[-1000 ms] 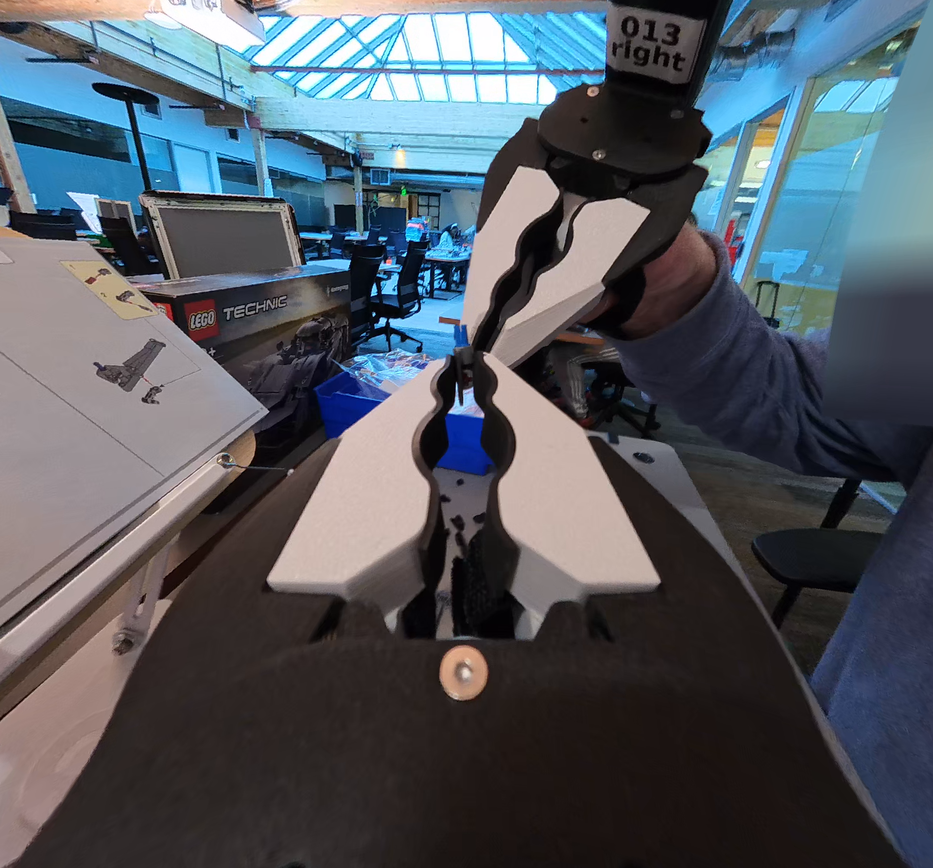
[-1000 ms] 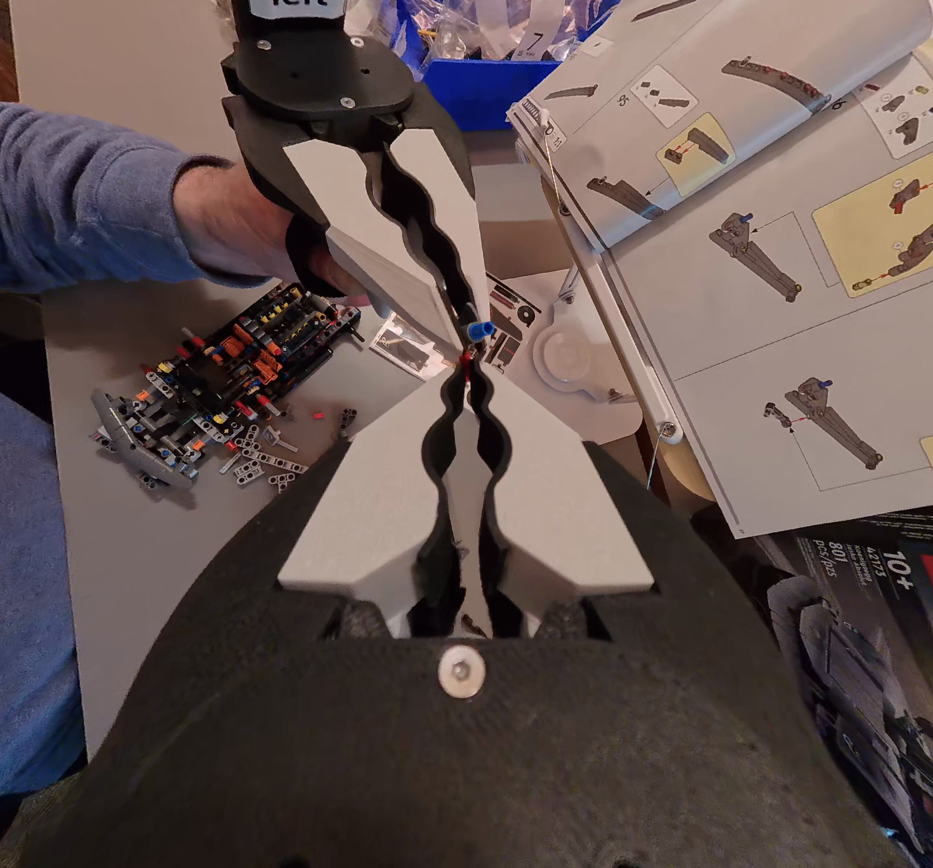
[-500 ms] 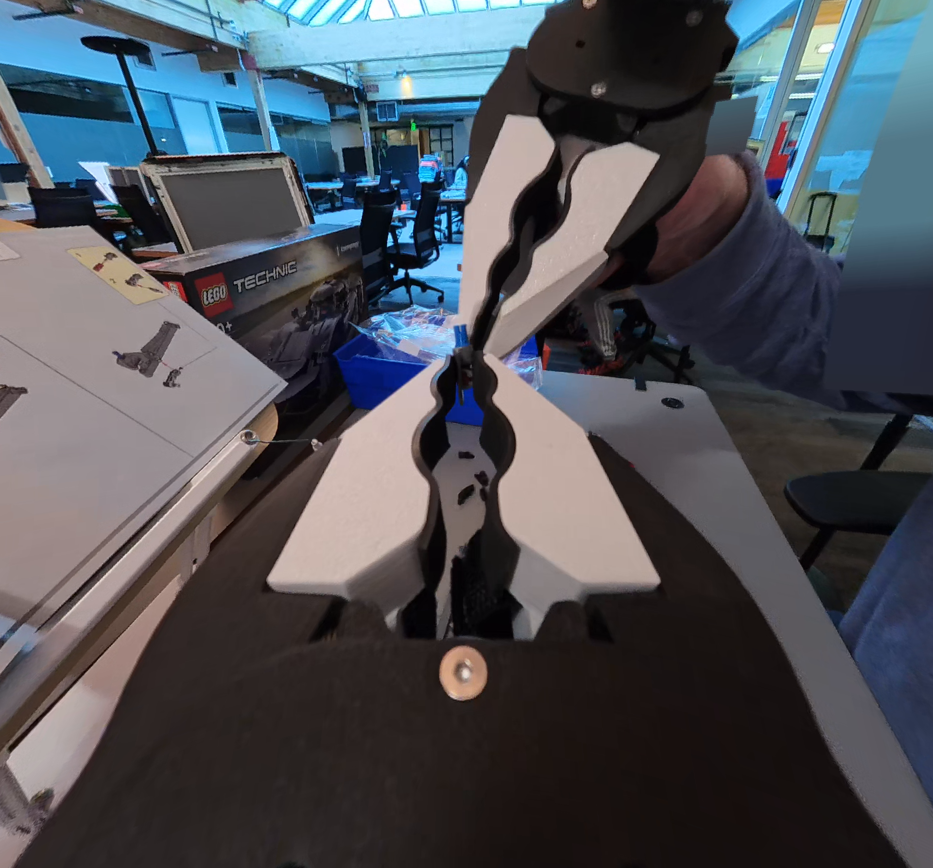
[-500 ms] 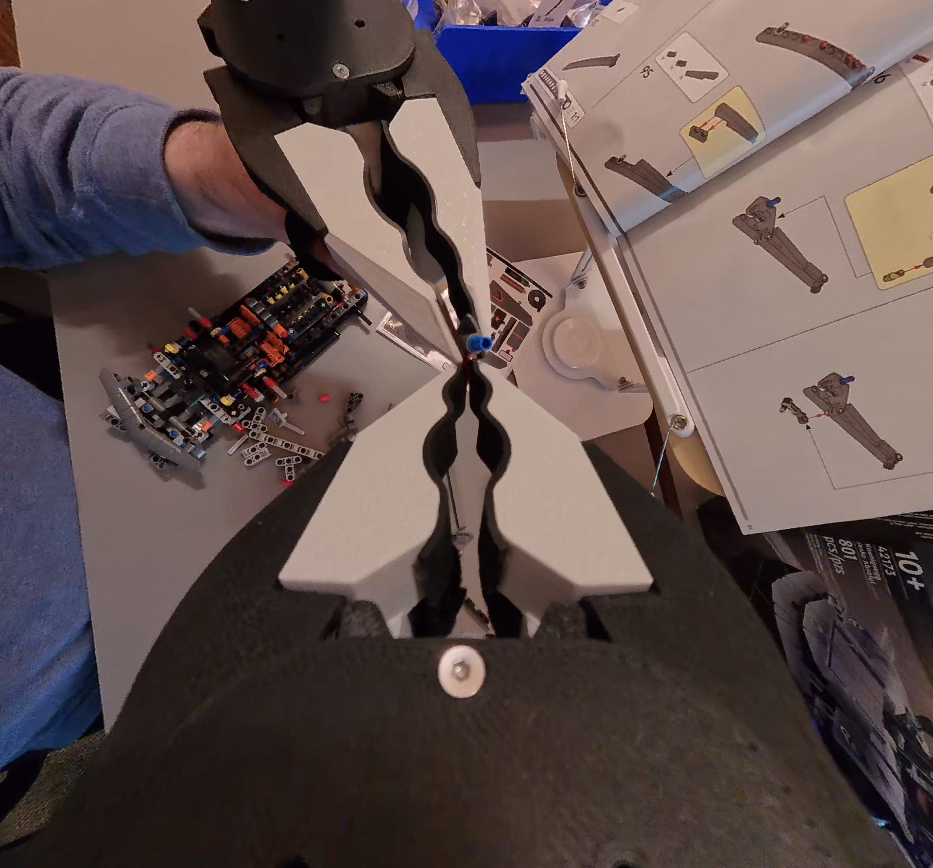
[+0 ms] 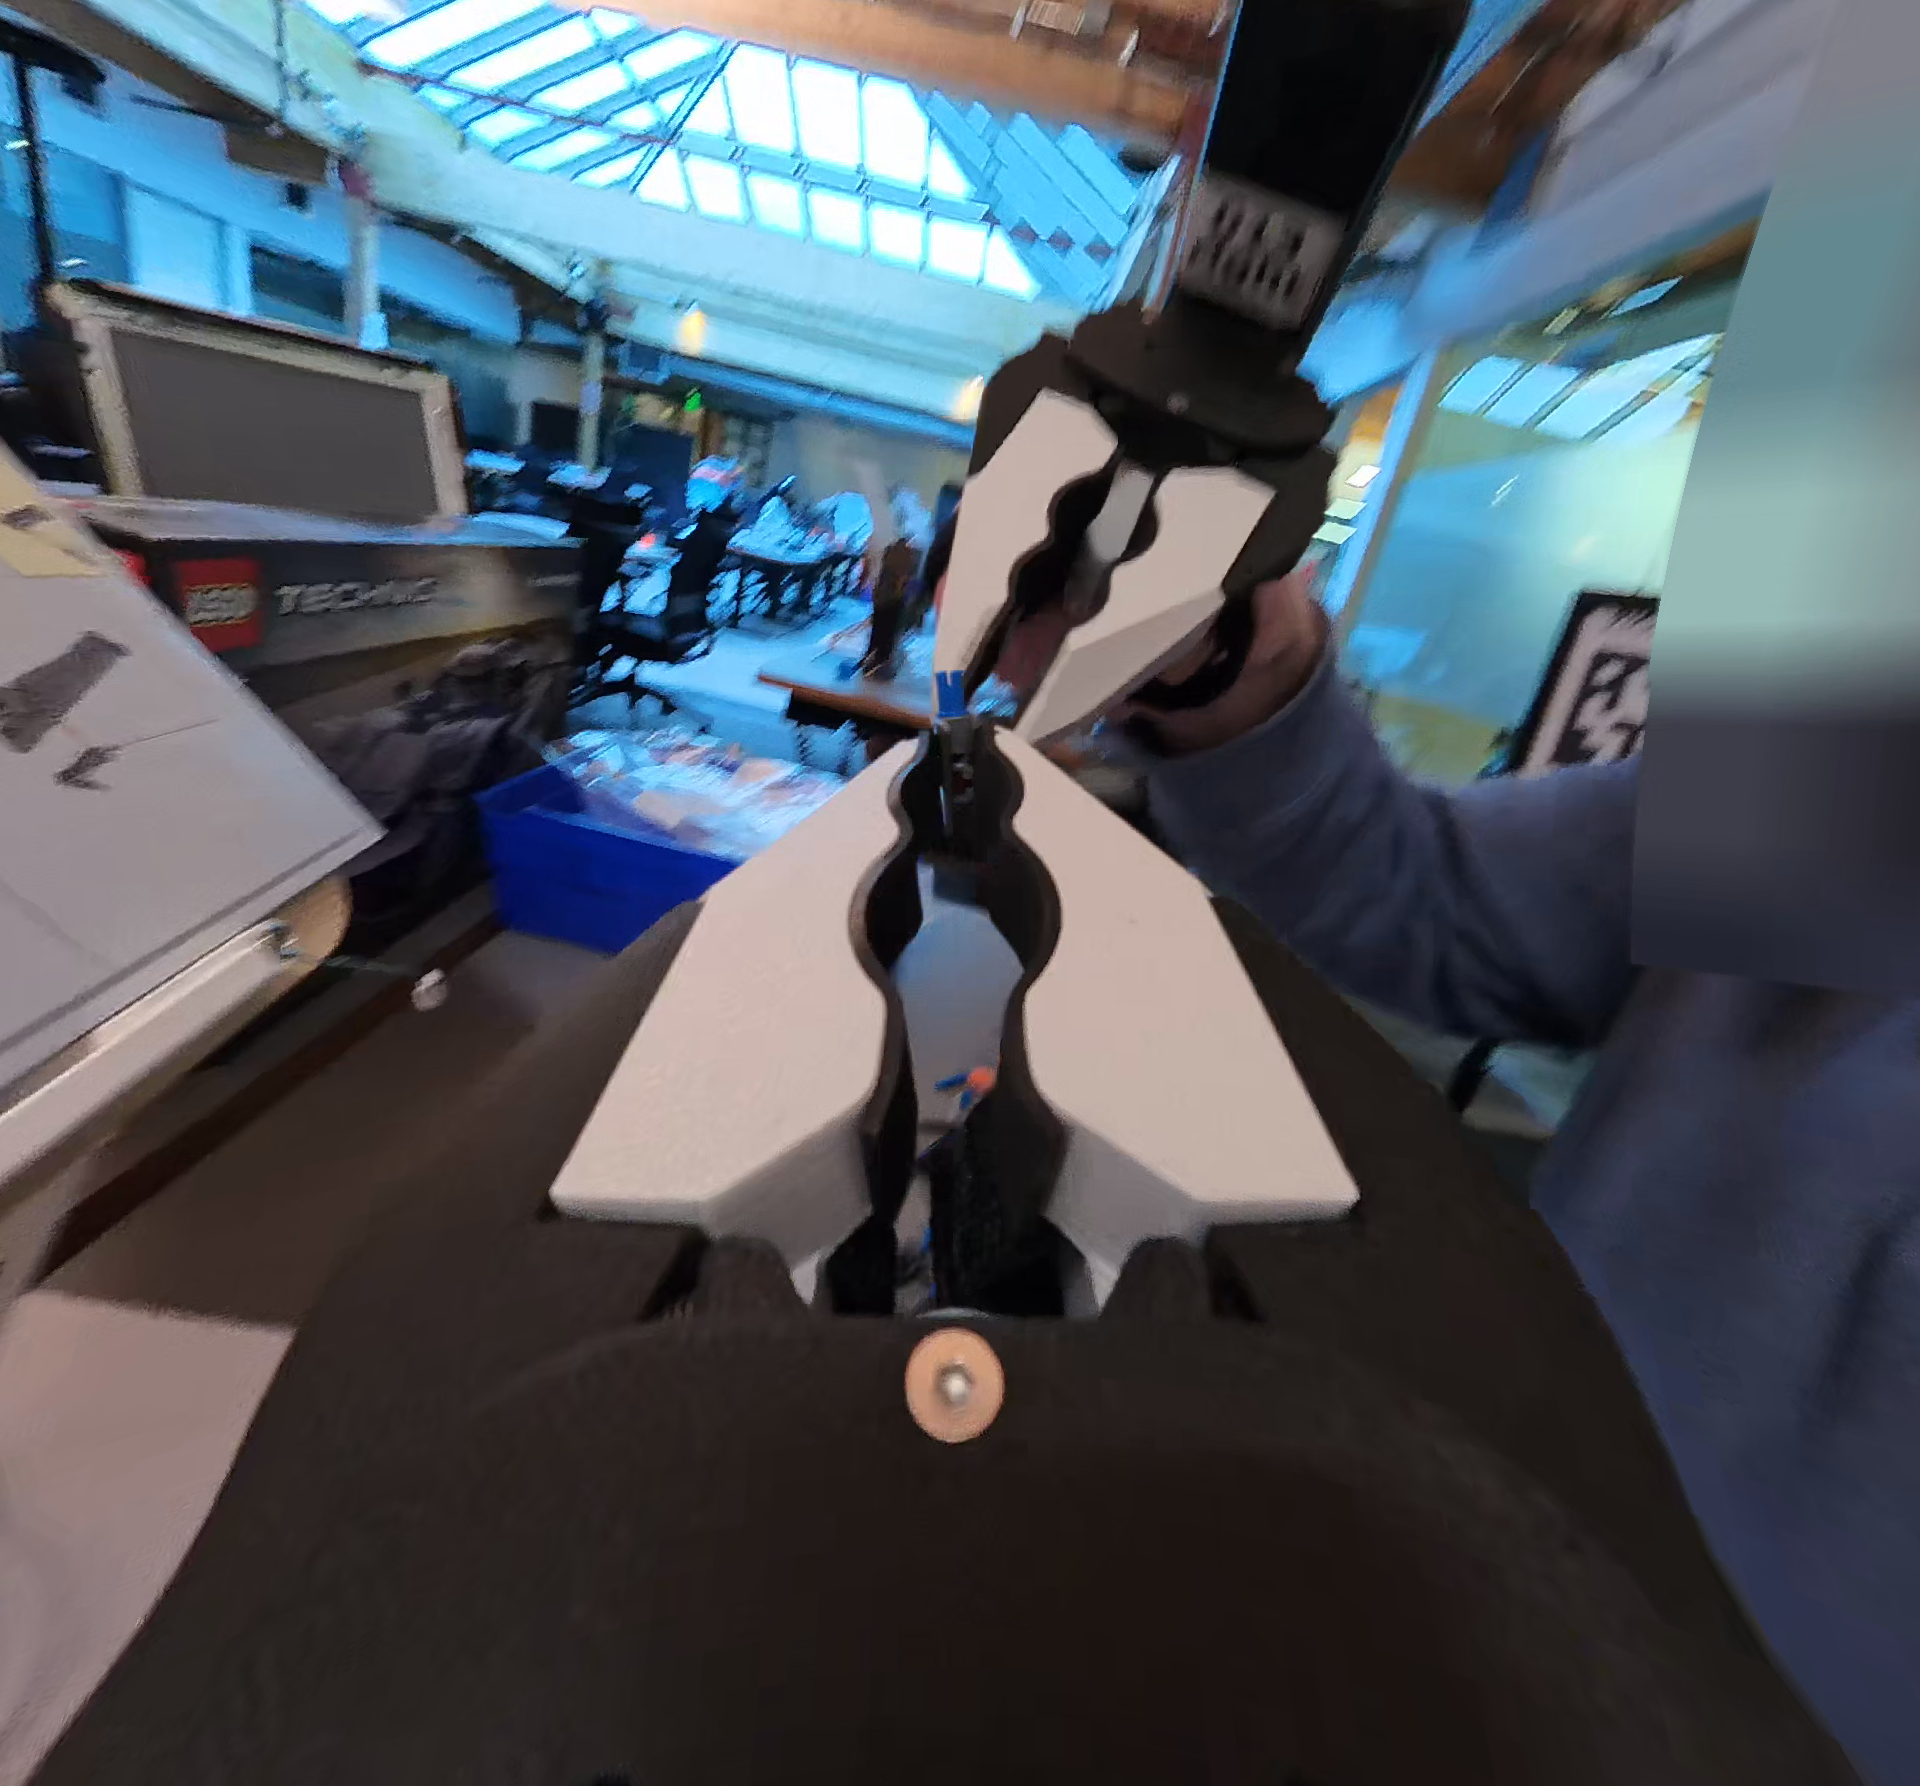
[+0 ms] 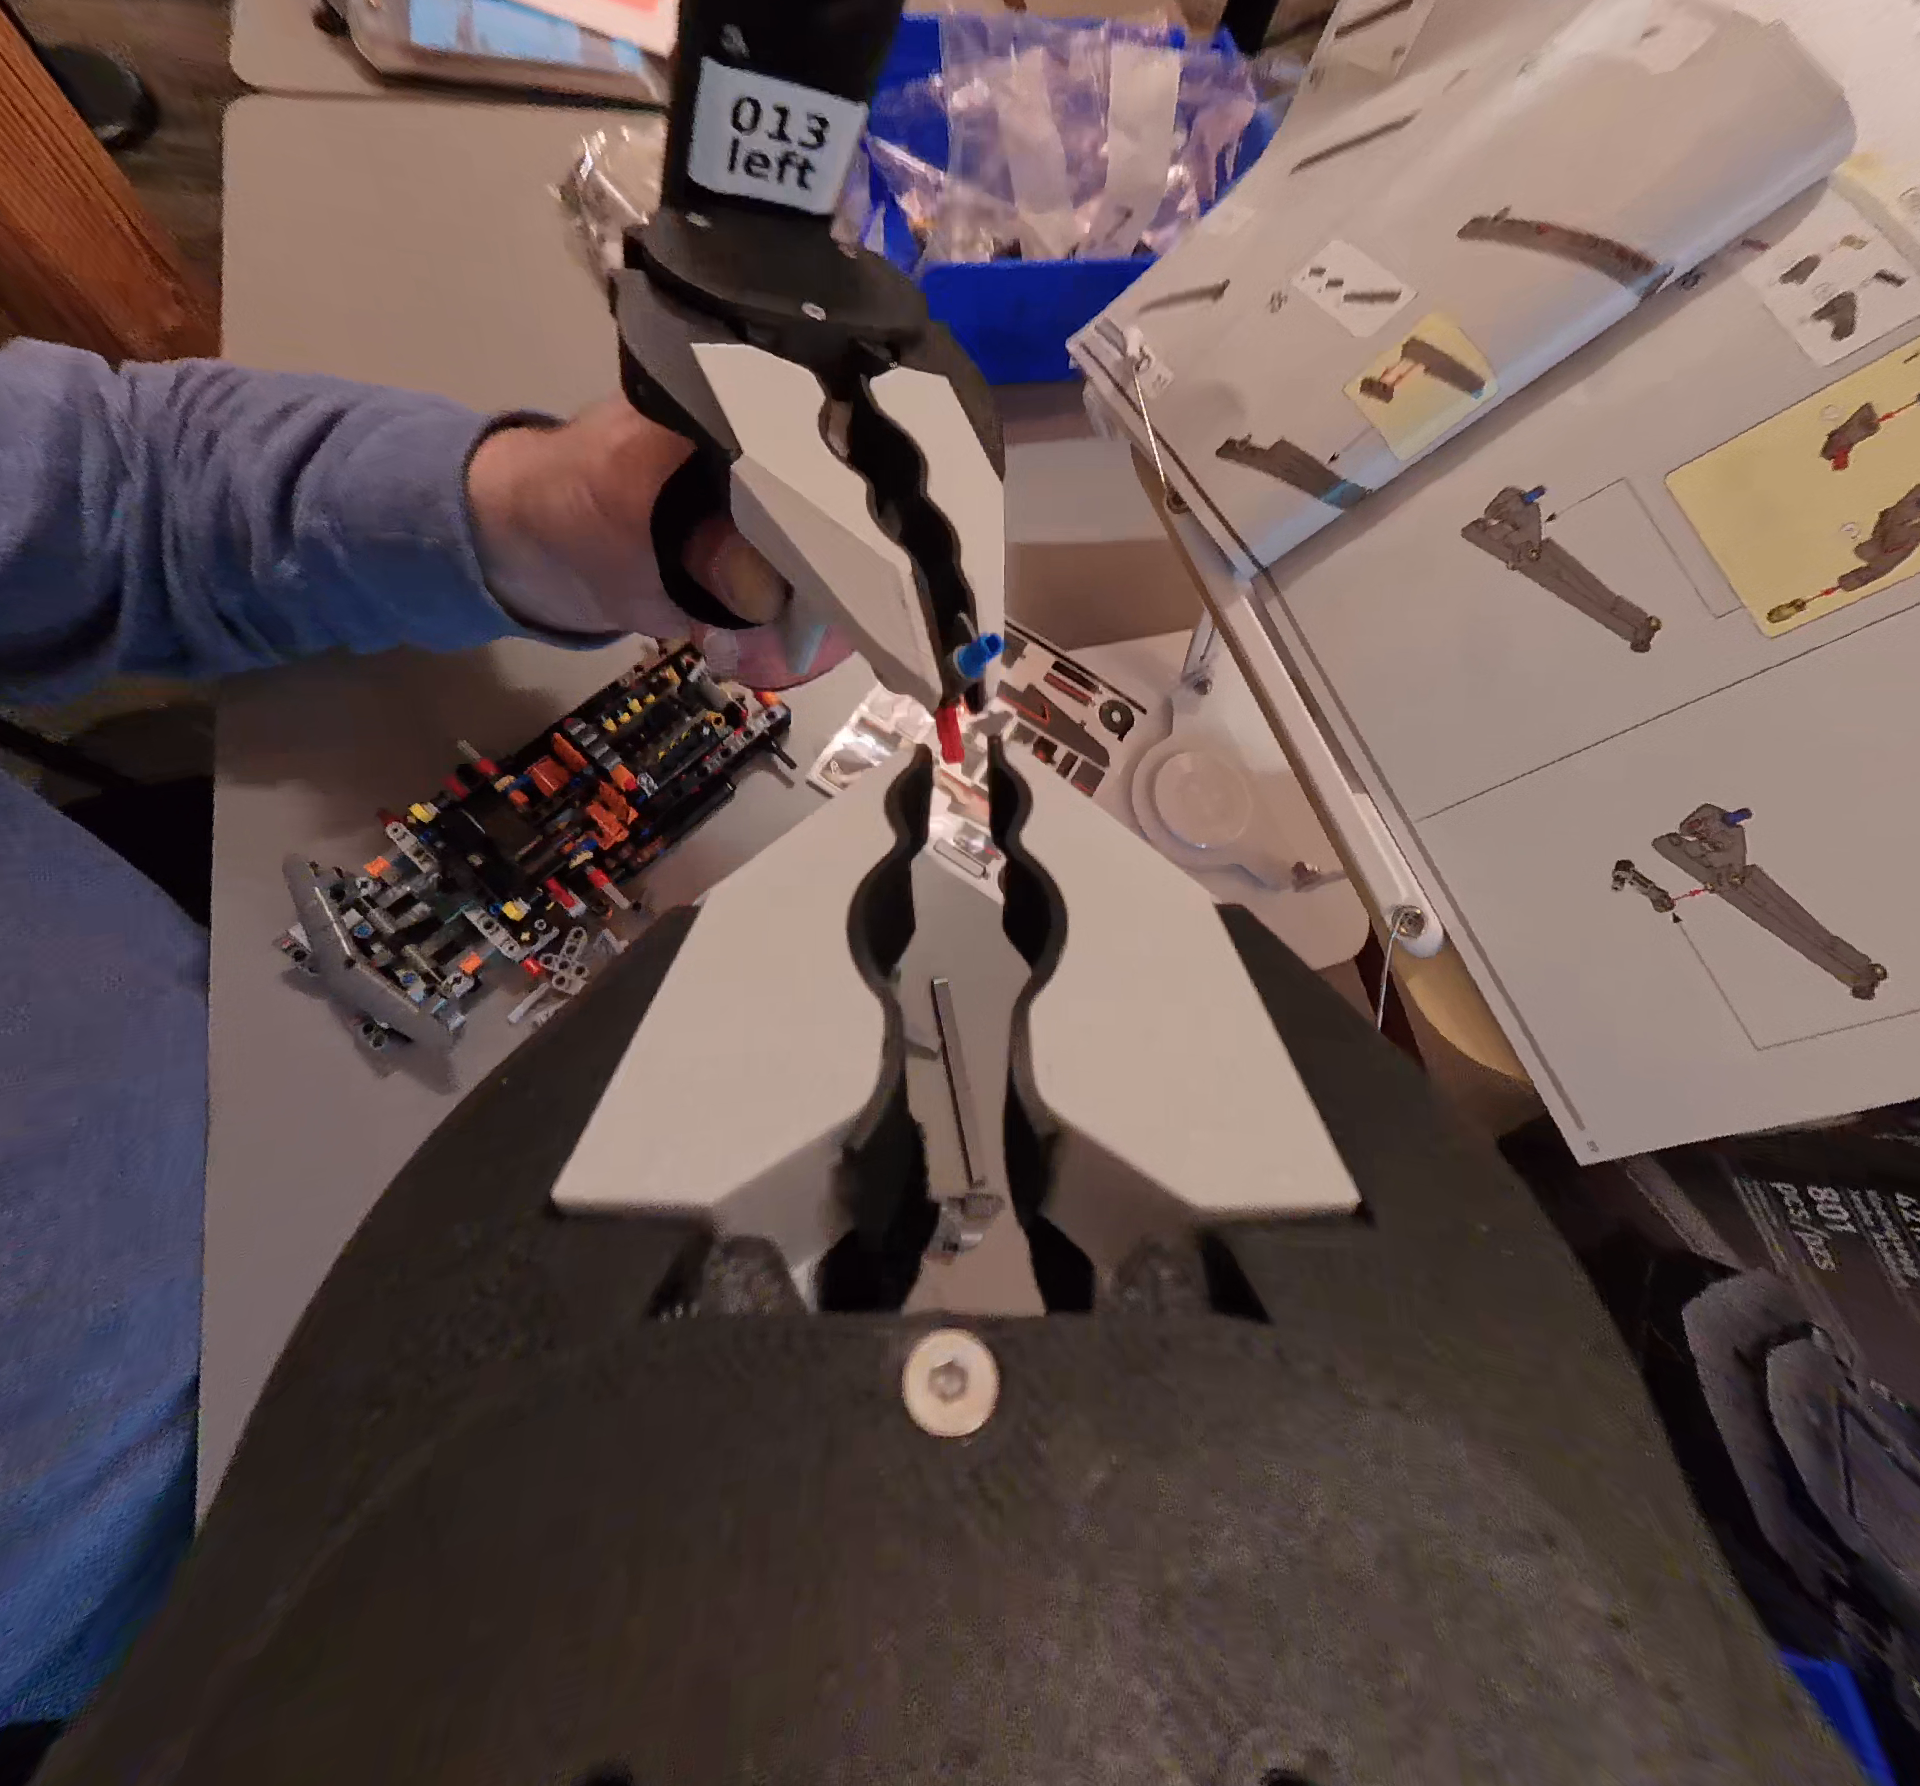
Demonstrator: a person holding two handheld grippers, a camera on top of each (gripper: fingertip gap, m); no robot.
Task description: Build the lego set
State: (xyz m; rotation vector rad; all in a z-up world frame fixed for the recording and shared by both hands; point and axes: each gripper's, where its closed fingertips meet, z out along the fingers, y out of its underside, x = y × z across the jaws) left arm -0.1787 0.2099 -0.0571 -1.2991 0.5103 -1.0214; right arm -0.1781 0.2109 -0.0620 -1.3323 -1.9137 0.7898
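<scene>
Grey worktop [image 6: 343, 261]; left gripper [image 6: 961, 682] tilted down from far left, fingers pinching small blue-red piece [image 6: 961, 687]; right gripper [image 6: 954, 760] below, fingers slightly spread, empty.

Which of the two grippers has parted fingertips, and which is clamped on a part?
The right gripper has parted fingertips, with nothing between them. The left gripper is clamped on a small dark part carrying a blue pin and a red pin.
</scene>
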